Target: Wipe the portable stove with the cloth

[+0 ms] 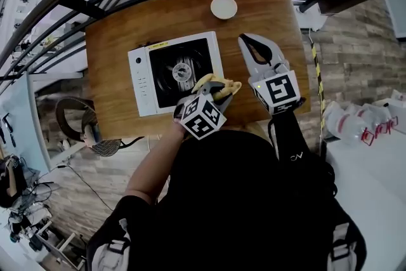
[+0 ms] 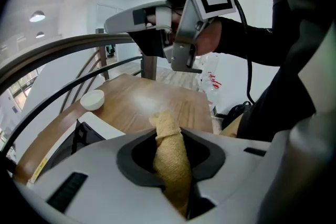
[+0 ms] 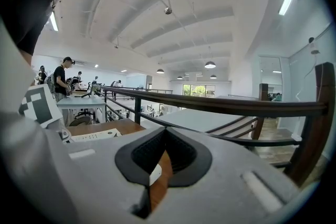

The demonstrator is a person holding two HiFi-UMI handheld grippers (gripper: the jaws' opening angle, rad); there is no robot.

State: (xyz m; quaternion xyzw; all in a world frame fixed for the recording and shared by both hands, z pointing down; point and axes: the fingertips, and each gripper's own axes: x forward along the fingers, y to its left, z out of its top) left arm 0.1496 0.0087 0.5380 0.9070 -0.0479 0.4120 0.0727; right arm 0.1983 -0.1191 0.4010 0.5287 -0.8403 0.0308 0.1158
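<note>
Cloth (image 1: pixel 210 82) pinched in left gripper (image 1: pixel 221 89) at stove (image 1: pixel 141 76) corner; right gripper (image 1: pixel 248 42) closed.

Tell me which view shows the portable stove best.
Head view: nearly the whole portable stove shows from above. The left gripper view catches only one corner, the right gripper view only a thin white edge.

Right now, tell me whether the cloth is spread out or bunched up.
Bunched up. The cloth is squeezed into a narrow roll between the left tool's jaws, its end poking out past them.
</note>
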